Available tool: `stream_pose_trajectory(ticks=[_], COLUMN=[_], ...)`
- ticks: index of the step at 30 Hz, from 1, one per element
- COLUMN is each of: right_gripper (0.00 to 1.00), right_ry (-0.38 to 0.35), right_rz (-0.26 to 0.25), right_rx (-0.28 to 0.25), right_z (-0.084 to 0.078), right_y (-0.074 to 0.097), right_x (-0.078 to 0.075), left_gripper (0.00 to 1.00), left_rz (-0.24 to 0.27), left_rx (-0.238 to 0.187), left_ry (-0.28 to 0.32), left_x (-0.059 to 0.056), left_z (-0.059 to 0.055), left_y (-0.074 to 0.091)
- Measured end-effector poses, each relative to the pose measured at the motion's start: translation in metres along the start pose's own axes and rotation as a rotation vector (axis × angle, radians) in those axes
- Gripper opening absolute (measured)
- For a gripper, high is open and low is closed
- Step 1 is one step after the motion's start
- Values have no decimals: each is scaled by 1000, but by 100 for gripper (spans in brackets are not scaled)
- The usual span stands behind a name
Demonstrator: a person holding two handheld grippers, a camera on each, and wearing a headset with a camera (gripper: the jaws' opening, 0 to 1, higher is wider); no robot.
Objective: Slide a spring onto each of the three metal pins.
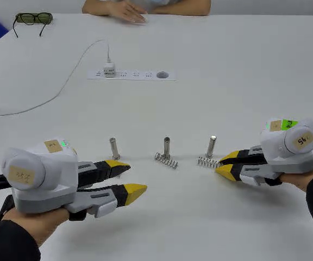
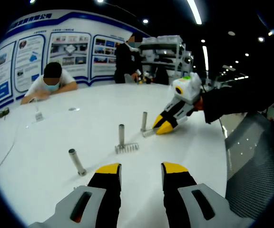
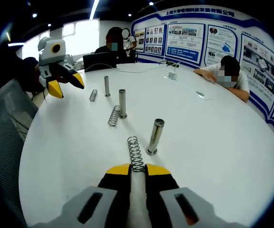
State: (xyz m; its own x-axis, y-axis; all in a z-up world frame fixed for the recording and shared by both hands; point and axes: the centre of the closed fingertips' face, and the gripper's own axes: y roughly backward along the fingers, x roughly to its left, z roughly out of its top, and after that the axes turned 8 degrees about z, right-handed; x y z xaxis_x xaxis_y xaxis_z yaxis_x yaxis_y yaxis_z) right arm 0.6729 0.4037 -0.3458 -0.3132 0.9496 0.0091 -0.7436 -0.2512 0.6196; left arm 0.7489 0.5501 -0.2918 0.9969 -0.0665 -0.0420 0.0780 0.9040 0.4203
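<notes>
white table point(image 1: 243, 98) seen from above, with three upright metal pins in a row between two hand-held claws.

the right gripper point(image 3: 137, 170) has its yellow-tipped jaws pressed in on the near end of the gripped spring point(image 3: 136, 152). this spring lies flat on the table, running straight ahead of the claw. the nearest pin point(image 3: 154, 137) stands just ahead and to the right of the jaws, beside the spring and not inside it.

further ahead of this claw stands the middle pin point(image 3: 122, 103), with the second spring point(image 3: 113, 115) lying against its base. beyond it is the farthest pin point(image 3: 106, 86), with the third spring point(image 3: 93, 95) lying just to its left.

that third spring is clear in the right gripper view. in the head view the left claw's upper jaw covers that spot, so two springs are plain there.

the left gripper point(image 2: 141, 168) has its jaws spread wide with nothing between them, low over the table. the farthest pin stands just ahead and left of its tips. the left gripper view also shows the right claw across the row, its tips at the spring.

the head view alone shows a power strip point(image 1: 130, 74), well beyond the pins, and dark glasses point(image 1: 33, 19) at the far left corner.
</notes>
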Motion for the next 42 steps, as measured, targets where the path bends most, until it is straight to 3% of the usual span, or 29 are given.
stream_pose_trajectory(ticks=[10,20,34,42], right_gripper=[12,11,11,11], right_ry=[17,58,137,189], right_rz=[9,33,118,152], right_rx=[30,64,106,132], right_z=[0,9,45,59], right_y=[9,22,29,25], right_x=[8,25,63,80], left_gripper=[33,32,30,26], left_rz=[-25,-86,-194,-210], left_rx=[9,24,43,35], left_ry=[-28,-108,-291,-345], left_x=[-6,-19,-53,-58], left_z=[0,4,11,14], left_y=[-6,-26,-53,-58])
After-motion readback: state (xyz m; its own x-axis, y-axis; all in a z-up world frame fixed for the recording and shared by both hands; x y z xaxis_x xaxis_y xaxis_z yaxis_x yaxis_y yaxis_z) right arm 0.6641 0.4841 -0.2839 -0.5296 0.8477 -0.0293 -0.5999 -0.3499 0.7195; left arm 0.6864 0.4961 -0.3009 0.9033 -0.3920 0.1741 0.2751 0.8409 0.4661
